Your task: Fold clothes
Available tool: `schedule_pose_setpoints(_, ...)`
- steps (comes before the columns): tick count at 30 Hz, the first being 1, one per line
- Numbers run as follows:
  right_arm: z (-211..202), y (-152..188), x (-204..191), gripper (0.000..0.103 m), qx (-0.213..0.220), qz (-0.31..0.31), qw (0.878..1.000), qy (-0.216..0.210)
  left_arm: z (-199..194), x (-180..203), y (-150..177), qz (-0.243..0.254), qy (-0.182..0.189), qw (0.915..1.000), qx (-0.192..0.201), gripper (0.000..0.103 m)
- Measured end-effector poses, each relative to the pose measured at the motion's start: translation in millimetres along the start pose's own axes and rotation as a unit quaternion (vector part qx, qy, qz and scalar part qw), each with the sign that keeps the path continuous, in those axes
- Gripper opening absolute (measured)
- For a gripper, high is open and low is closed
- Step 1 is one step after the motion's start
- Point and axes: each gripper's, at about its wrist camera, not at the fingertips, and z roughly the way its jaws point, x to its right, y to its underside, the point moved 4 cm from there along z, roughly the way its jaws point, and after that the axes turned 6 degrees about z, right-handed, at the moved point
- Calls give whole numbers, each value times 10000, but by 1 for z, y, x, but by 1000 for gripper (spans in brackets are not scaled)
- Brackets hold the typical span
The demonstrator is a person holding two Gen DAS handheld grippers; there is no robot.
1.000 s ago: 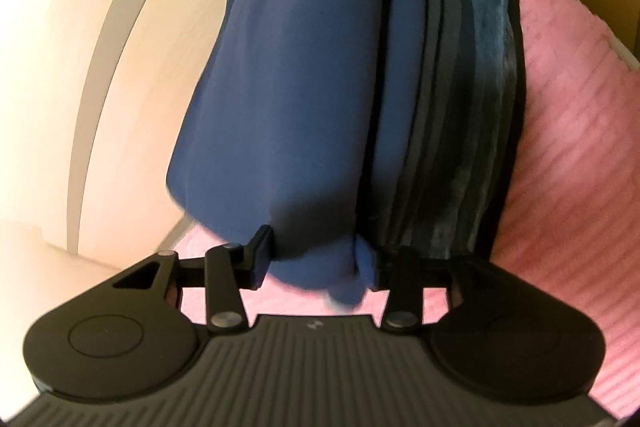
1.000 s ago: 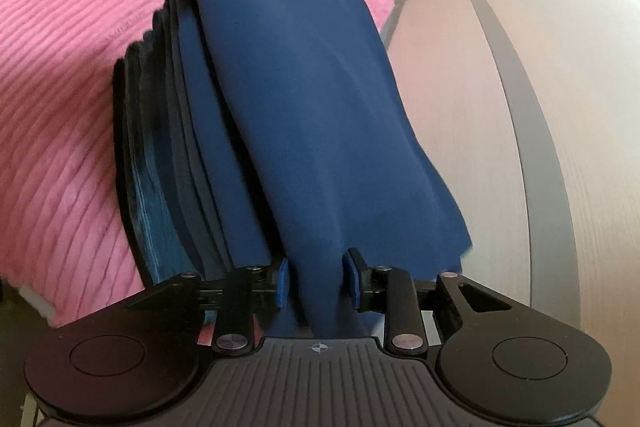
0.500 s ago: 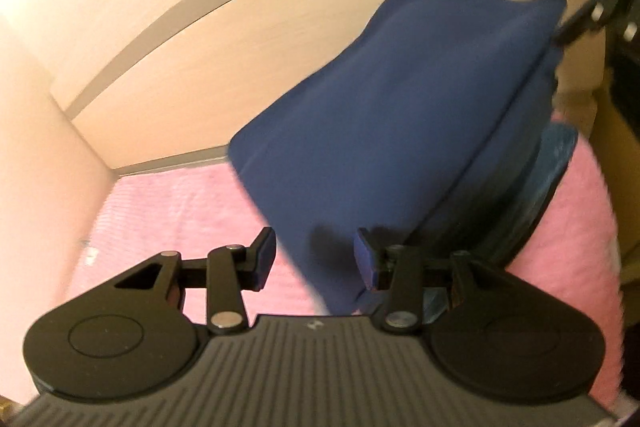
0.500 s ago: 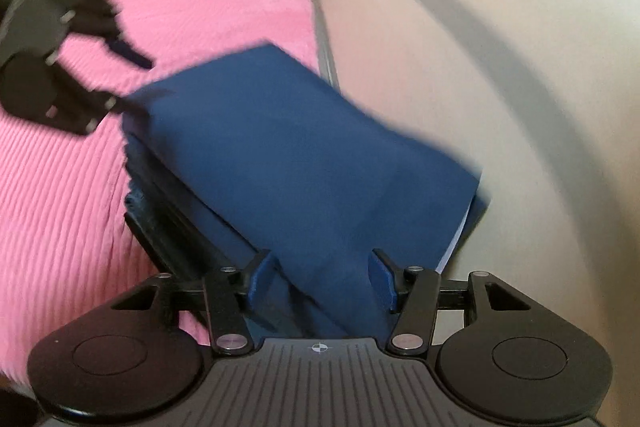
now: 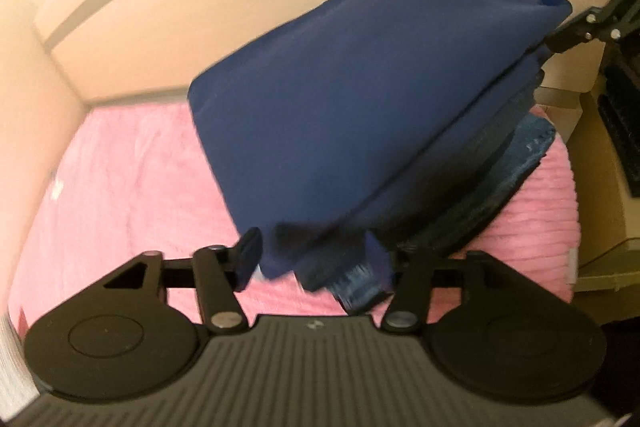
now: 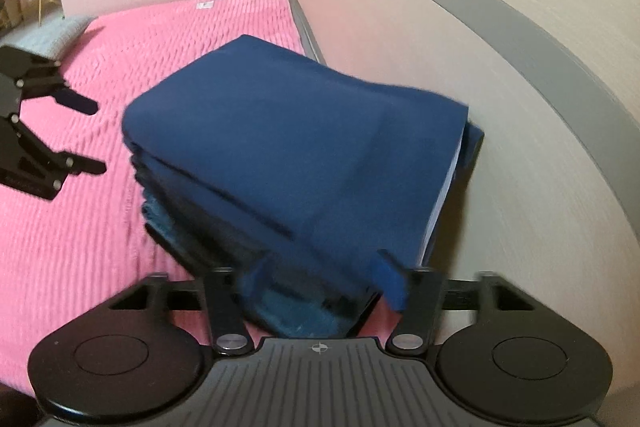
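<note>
A folded navy garment [image 5: 360,99] lies on top of a stack of folded dark clothes [image 5: 496,187] on a pink ribbed blanket [image 5: 120,187]. It also shows in the right wrist view [image 6: 304,155], with the stack [image 6: 192,227] under it. My left gripper [image 5: 312,255] is open, its fingers on either side of the stack's near corner. My right gripper [image 6: 324,279] is open, its fingers straddling the opposite corner. In the right wrist view the left gripper [image 6: 80,135] is open and apart from the stack. The right gripper [image 5: 560,15] shows open at the far corner.
Pale wooden walls [image 5: 200,7] with a grey strip [image 6: 500,11] close in the bed on two sides. A wooden unit [image 5: 600,155] with dark items stands at the right. A grey cloth [image 6: 52,31] lies at the blanket's far left edge.
Both grippers have opened and let go of the navy garment, which has dropped flat onto the stack. Both grippers have drawn back from it and tilted level.
</note>
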Motion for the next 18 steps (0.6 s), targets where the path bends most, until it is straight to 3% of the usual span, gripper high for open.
schedule_pose_setpoints(7, -46, 32, -25, 82, 38, 716, 9972, 212, -38, -2, 19, -1054, 159, 9943, -97, 98)
schedule_pose_setpoints(13, -98, 57, -62, 82, 263, 1492, 9869, 550, -64, -3, 59, -2044, 497, 9774, -224, 101)
schedule_pose_setpoints(16, -123, 73, -86, 82, 315, 1956, 9786, 564, -88, -5, 87, -2606, 608, 9635, -101, 101)
schedule_pose_setpoints(18, -134, 82, -102, 82, 304, 2161, 9740, 606, -106, -4, 105, -2747, 612, 9596, -28, 101)
